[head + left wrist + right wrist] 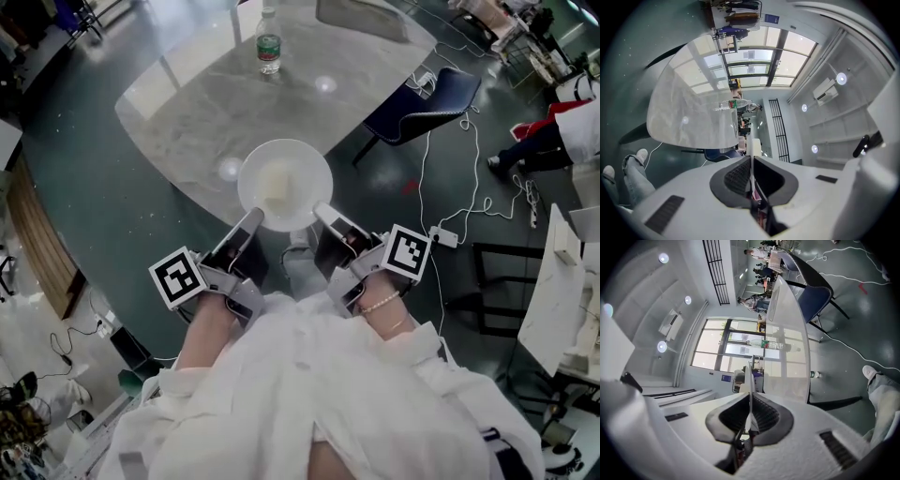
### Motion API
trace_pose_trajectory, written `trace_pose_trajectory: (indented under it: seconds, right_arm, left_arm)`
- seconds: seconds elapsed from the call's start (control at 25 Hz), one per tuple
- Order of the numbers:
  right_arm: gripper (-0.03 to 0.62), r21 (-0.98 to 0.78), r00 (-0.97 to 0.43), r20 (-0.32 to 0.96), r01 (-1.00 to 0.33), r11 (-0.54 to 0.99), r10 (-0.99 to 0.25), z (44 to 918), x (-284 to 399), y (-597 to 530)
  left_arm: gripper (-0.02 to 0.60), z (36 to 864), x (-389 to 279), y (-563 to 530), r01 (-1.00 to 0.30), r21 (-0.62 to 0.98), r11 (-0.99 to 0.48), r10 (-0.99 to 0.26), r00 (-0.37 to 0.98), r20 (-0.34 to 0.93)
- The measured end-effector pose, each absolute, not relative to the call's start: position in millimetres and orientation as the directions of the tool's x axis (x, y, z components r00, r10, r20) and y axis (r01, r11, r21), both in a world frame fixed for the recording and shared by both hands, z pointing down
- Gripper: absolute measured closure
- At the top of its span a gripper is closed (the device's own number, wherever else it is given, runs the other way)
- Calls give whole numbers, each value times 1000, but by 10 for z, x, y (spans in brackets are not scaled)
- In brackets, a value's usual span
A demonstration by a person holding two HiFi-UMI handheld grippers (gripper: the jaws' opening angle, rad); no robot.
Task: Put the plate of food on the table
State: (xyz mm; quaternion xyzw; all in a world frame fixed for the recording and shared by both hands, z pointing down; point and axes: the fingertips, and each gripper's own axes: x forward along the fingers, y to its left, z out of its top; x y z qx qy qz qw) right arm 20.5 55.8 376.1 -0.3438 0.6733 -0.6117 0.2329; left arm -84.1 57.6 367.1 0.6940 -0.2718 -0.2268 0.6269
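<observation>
A white plate (285,184) with a pale block of food (274,182) in its middle hangs in the air between my two grippers, over the near edge of the grey marble table (197,103). My left gripper (251,221) is shut on the plate's near left rim, my right gripper (321,214) on its near right rim. In the left gripper view the plate (752,150) shows edge-on as a thin white blade between the dark pads, and the right gripper view shows the plate (749,394) the same way.
A clear plastic bottle (269,42) with a green label stands at the table's far side. A dark blue chair (427,101) stands right of the table, with white cables (469,202) on the floor near it. A person's legs (534,145) show at far right.
</observation>
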Motion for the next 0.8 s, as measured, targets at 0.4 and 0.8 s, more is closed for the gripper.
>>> trace_pose_trajectory:
  seconds: [0.4, 0.8]
  right_arm:
    - [580, -986, -699, 102, -163, 18, -708, 3713, 362, -346]
    - [580, -984, -733, 130, -177, 2, -668, 3817, 654, -1246]
  left_arm:
    - [554, 3590, -666, -274, -105, 993, -59, -695, 718, 35]
    - [554, 3690, -360, -1133, -123, 992, -23, -716, 694, 69]
